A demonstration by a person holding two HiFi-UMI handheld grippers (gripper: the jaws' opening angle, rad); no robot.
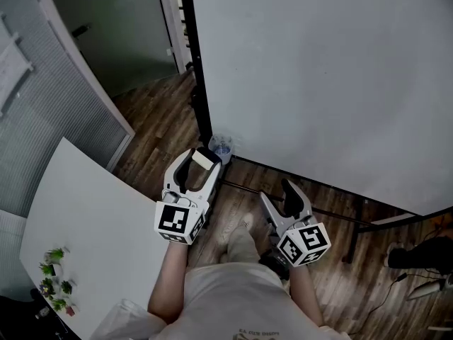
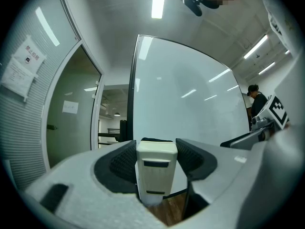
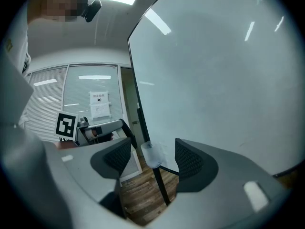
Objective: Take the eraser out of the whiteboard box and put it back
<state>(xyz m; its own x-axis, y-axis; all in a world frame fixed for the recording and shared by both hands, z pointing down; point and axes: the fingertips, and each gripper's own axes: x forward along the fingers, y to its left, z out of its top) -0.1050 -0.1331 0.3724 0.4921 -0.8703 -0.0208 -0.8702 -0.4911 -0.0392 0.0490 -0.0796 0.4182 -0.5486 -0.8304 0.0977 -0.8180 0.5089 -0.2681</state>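
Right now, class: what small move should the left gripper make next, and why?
Probably ease the left gripper toward the clear box at the whiteboard edge: its jaws grip the eraser, just short of the box.

The left gripper [image 1: 200, 160] is held out ahead of the body. Its fingers [image 2: 123, 160] press on either side of a cream whiteboard eraser [image 2: 156, 171], which stands upright between them. The right gripper [image 1: 276, 192] sits beside it, slightly nearer the torso, and its fingers [image 3: 188, 160] stand apart with nothing gripped. Both grippers seem to point forward and roughly level, though the steep head view makes this hard to judge. The bare left forearm [image 1: 170, 282] and right forearm [image 1: 306, 292] run back from the grippers towards the body, well apart from each other.
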